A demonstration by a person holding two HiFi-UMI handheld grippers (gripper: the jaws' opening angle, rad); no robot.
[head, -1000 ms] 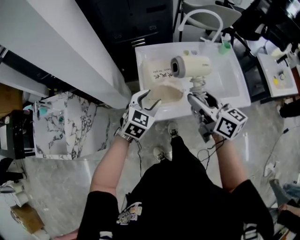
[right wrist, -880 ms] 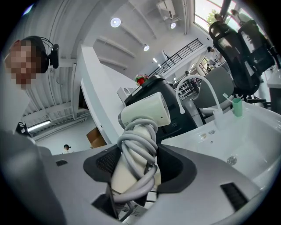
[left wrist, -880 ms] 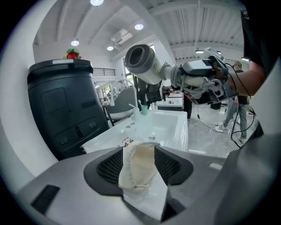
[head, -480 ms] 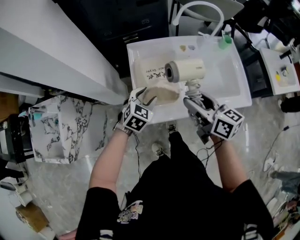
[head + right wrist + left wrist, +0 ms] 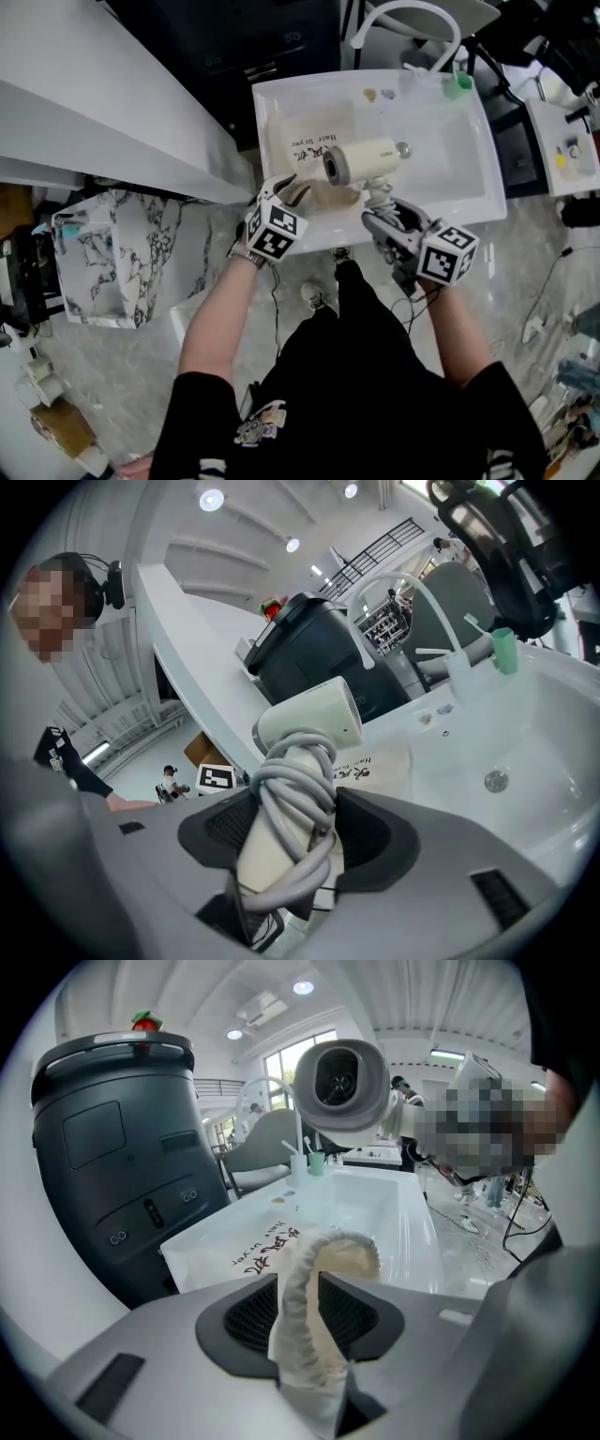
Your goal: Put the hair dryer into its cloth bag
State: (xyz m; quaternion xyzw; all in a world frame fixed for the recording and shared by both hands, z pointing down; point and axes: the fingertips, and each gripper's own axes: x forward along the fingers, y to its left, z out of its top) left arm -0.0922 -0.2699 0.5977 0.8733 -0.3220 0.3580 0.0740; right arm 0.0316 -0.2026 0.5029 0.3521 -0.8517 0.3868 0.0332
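nearest, the left gripper [image 5: 305, 1297] has just been closing its fingers [image 5: 234, 1321], pinching the cream cloth bag [image 5: 309, 148] by its rim. the right gripper [image 5: 291, 827] clamps the cord-wrapped handle of the cream plastic hair dryer [image 5: 367, 159], above the bag in the white sink [image 5: 450, 178].

Bright, even indoor light from ceiling spots [image 5: 211, 499]; both gripper views bulge fisheye-wise with dark vignetted corners.

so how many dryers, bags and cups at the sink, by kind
dryer: 1
bag: 1
green cup: 1
total: 3
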